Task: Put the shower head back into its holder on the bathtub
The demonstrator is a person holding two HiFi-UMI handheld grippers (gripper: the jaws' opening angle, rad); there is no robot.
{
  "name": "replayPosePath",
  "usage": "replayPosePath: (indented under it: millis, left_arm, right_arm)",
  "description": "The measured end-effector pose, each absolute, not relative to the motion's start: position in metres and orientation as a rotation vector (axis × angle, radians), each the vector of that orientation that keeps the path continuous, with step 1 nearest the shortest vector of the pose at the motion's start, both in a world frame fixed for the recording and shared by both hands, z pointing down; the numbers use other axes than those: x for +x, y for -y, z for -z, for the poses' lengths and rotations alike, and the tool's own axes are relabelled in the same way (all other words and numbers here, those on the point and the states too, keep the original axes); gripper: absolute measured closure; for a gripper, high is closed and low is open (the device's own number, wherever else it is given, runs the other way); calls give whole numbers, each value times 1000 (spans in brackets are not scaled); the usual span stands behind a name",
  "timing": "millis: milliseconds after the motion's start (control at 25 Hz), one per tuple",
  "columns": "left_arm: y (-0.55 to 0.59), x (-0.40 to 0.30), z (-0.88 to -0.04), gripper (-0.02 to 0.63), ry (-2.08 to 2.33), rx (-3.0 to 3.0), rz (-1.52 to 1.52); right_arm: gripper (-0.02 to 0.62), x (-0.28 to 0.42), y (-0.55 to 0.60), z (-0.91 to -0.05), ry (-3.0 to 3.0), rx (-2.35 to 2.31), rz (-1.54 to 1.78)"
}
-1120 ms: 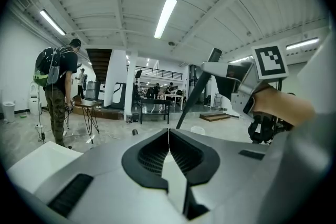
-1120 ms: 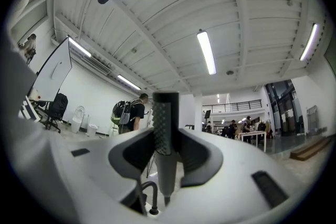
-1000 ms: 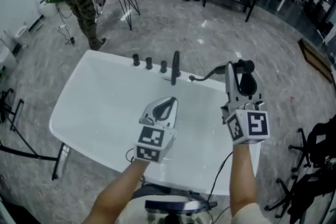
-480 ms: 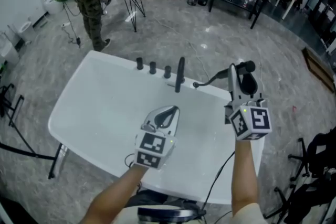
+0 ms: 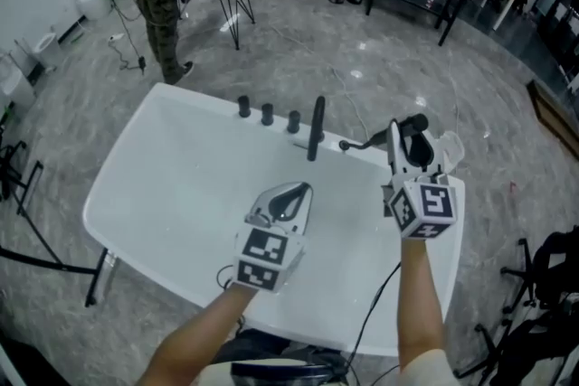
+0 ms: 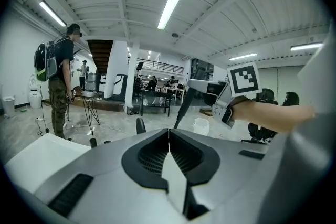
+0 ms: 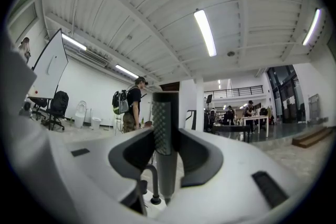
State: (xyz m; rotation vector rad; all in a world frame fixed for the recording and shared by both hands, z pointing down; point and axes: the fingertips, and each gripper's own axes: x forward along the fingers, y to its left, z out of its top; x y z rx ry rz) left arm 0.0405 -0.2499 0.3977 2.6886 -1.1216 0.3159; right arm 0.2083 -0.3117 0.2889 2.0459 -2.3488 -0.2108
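Shower head [image 7: 161,113] stands upright, clamped between the right gripper [image 7: 164,136] jaws in its own view. Only the head view places it centre right, over the bathtub [image 5: 163,185] edge. Left gripper [image 6: 169,139] jaws are closed together, empty.

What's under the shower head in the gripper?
Below the shower head are the white bathtub edge and a bent black pipe with a round foot. The right gripper hides everything around them.
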Motion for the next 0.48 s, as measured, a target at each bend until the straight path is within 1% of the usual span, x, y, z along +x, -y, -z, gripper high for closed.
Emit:
replayPosePath:
  millis: [480]
  left_arm:
    - [270, 50, -415, 589, 1119, 2689, -313]
  right_arm:
    - [456, 218, 344, -359, 2302, 1989, 77]
